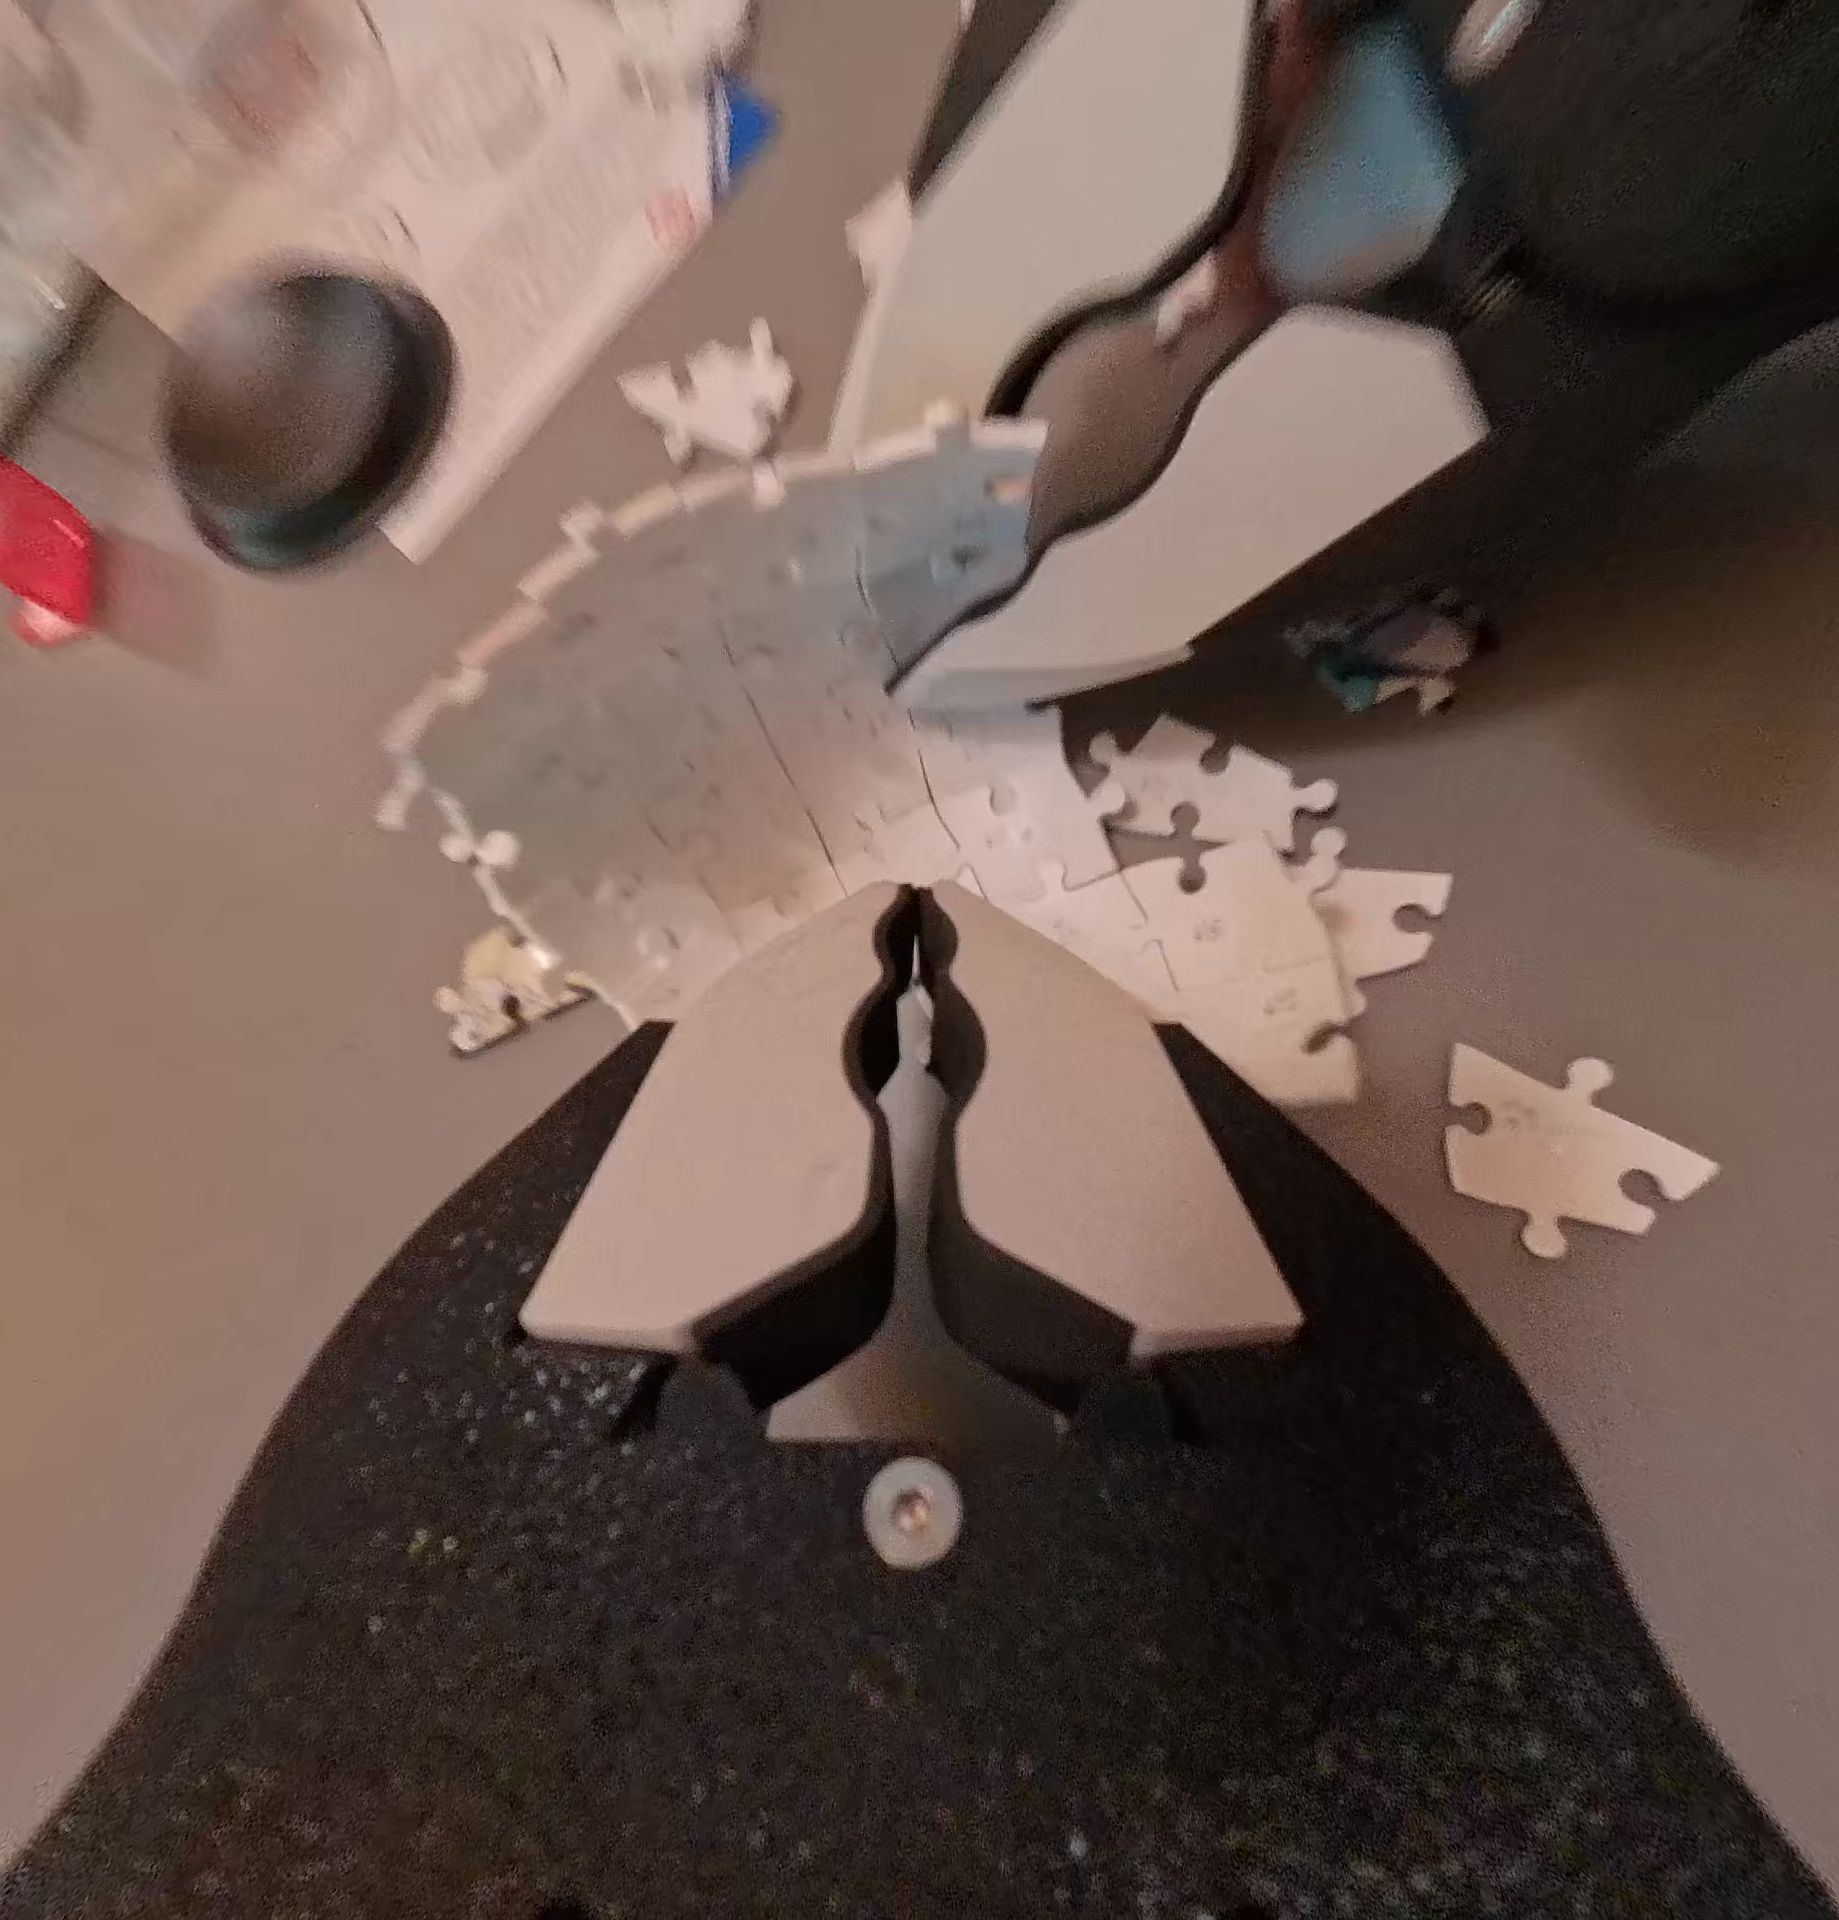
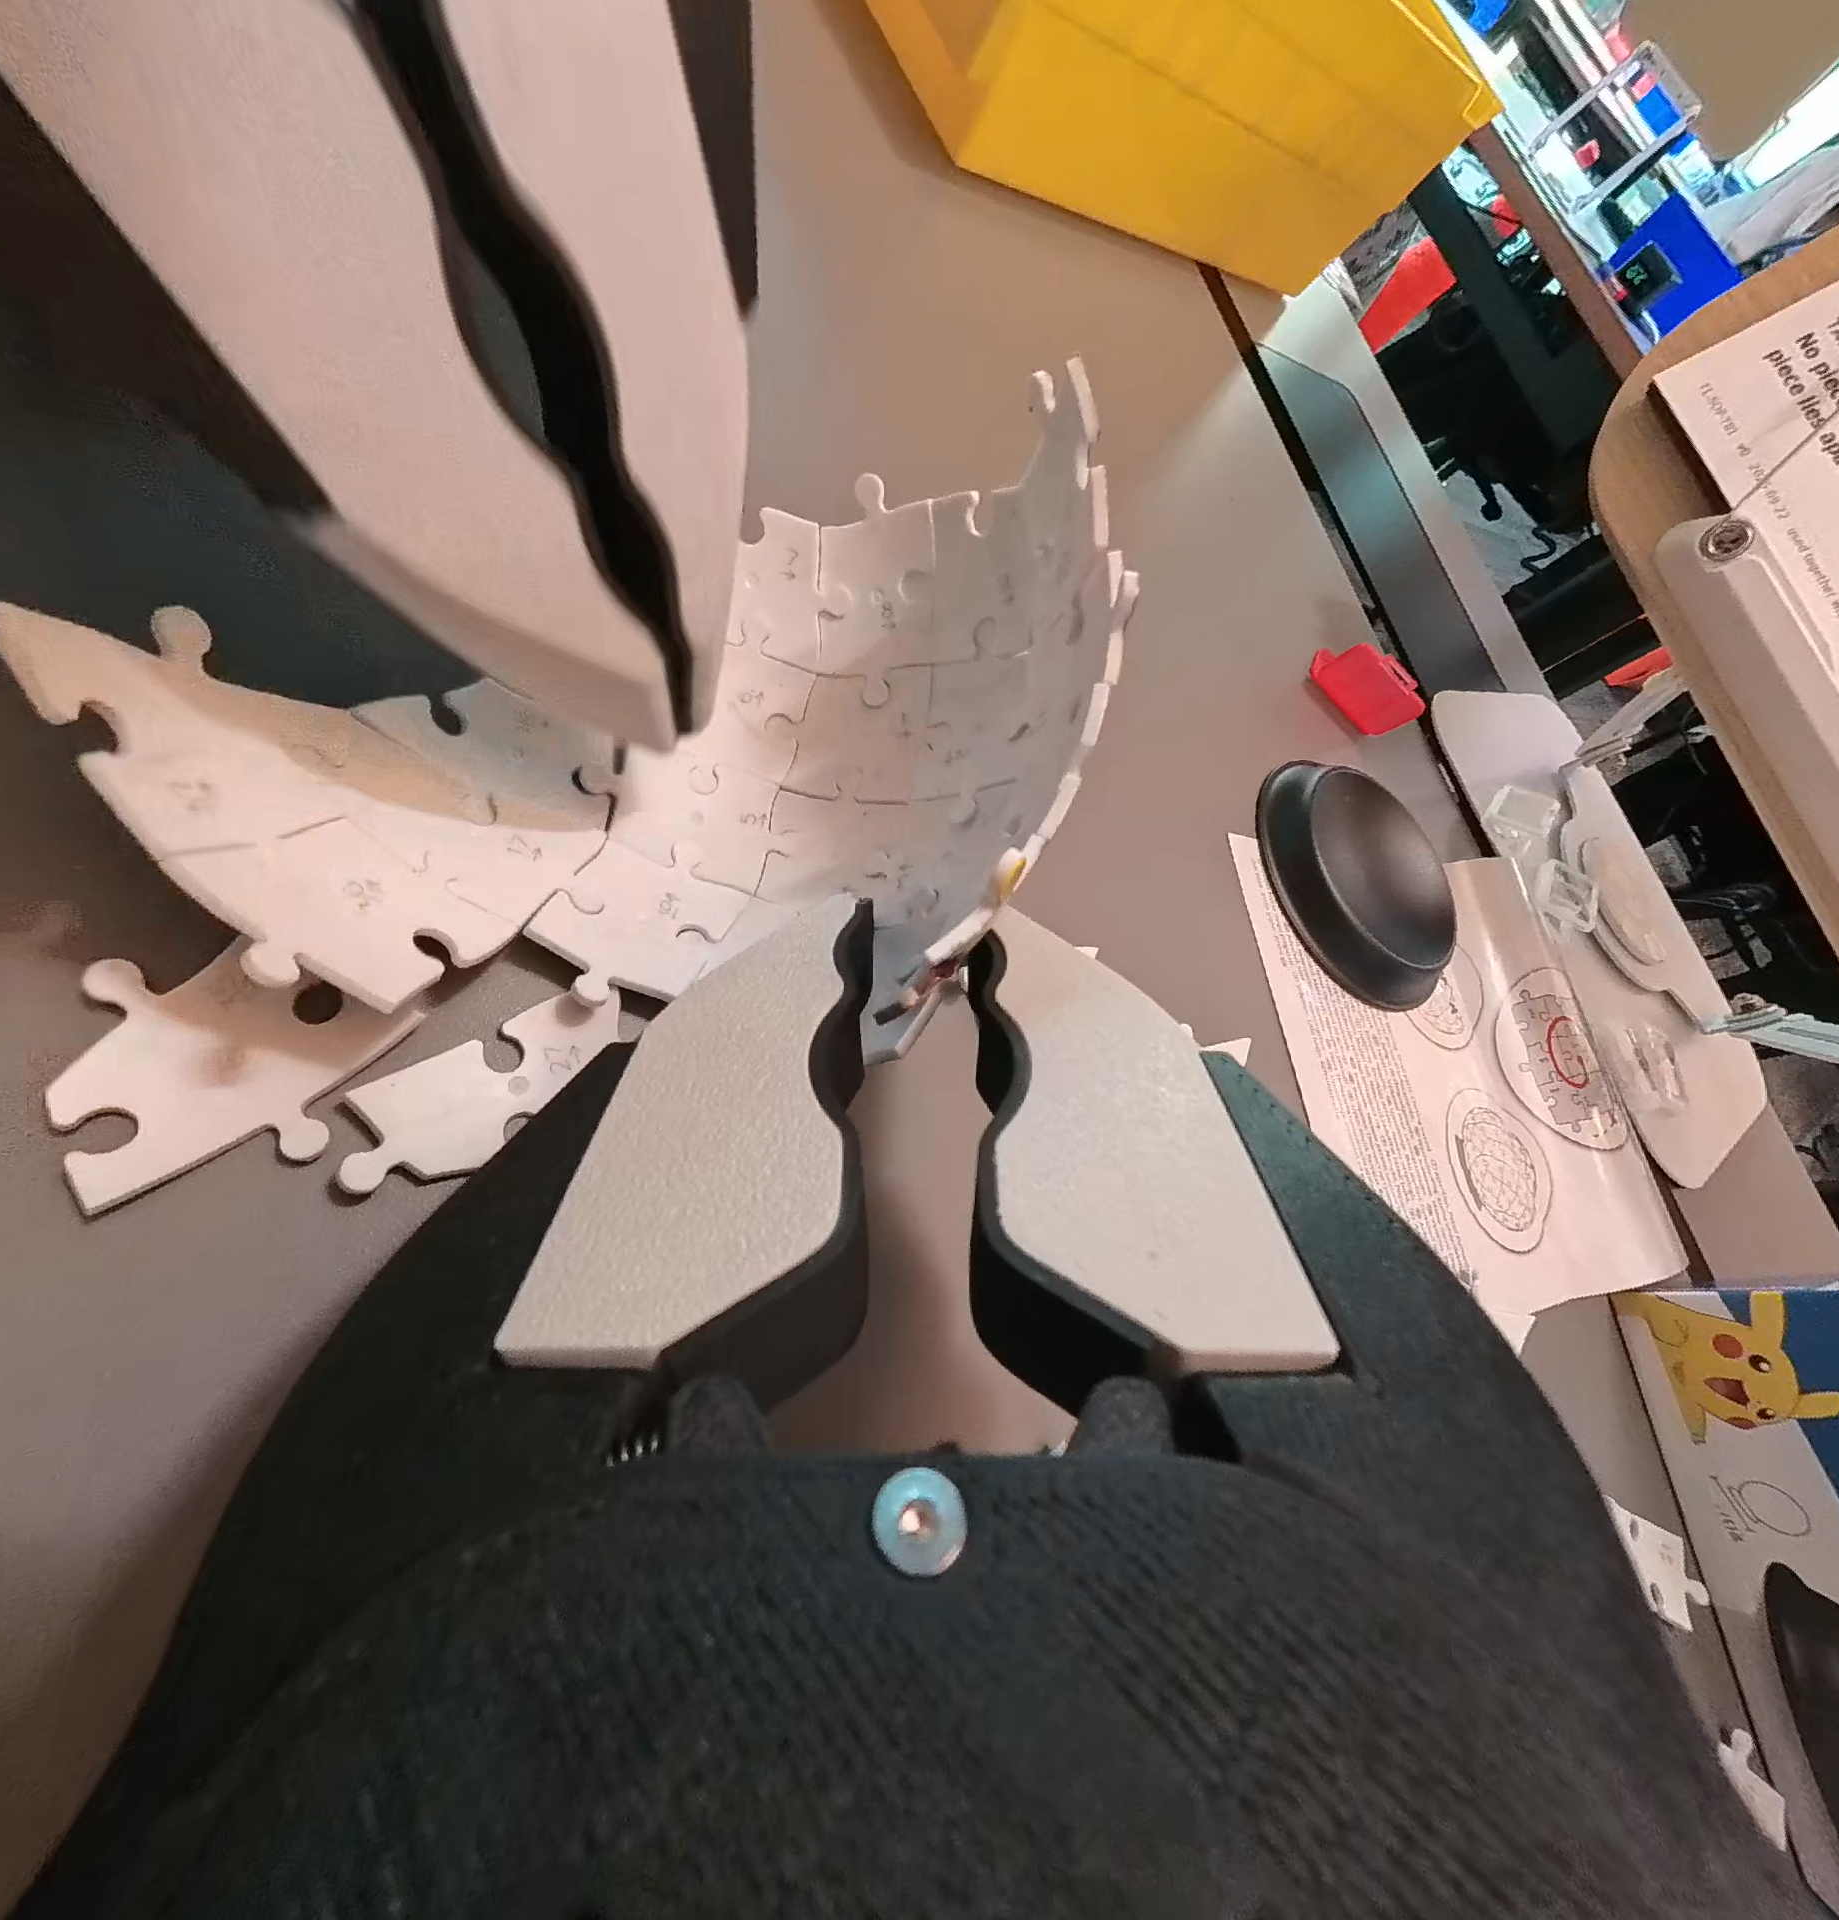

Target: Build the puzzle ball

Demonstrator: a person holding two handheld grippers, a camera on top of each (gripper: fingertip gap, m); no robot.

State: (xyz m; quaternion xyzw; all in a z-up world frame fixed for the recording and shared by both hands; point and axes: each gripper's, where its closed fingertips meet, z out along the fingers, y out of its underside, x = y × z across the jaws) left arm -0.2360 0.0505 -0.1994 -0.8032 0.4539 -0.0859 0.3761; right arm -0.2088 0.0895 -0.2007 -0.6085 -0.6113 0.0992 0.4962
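Observation:
The half-built puzzle ball (image 1: pixel 686 707) is a curved white shell of joined pieces, standing on edge on the grey table; it also shows in the right wrist view (image 2: pixel 894 707). My left gripper (image 1: pixel 915 899) is shut on the shell's near lower edge and shows from above in the right wrist view (image 2: pixel 676 712). My right gripper (image 2: pixel 920 935) is shut on the shell's rim, one finger inside and one outside; it shows in the left wrist view (image 1: pixel 894 582). A flat strip of joined pieces (image 2: pixel 271 810) fans out from the shell's base.
Loose white pieces (image 1: pixel 1569 1153) (image 2: pixel 208 1070) lie around the shell. A black round stand (image 2: pixel 1362 883), a red block (image 2: pixel 1362 686) and an instruction sheet (image 2: pixel 1414 1164) lie near the table edge. A yellow bin (image 2: pixel 1185 125) stands behind. A printed box (image 2: pixel 1746 1371) lies nearby. Left tips to right tips: about 5 cm. Both grippers' tips are roughly 25 cm from the red block (image 2: pixel 1362 686). My left wrist view (image 1: pixel 40 549) looks at it from another angle.

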